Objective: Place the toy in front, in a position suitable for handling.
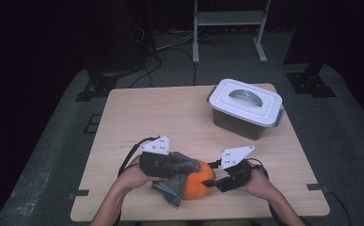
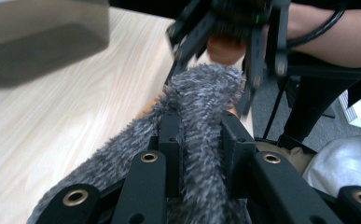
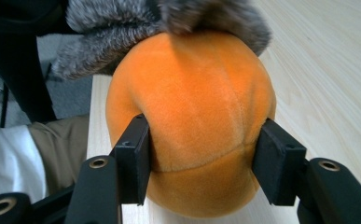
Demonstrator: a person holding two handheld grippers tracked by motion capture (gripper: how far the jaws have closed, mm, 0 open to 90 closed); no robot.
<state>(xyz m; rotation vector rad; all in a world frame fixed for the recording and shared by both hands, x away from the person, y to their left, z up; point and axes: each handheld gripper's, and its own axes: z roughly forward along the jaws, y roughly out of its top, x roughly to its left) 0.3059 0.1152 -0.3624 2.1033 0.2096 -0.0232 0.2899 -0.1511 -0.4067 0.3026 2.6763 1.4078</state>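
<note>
1. the left gripper is clamped on a grey furry cloth.
2. the right gripper is pressed onto both sides of an orange plush ball.
3. the cloth is draped over the ball near the front edge of the table.
4. a lidded container is set well apart, at the far right.

A pale, light-wood rectangular table stands on grey carpet. Near its far right corner sits 1 translucent plastic storage box with a white clip-on lid and a flat handle. At the near edge, a round orange plush ball lies partly under a grey fuzzy cloth.
</note>
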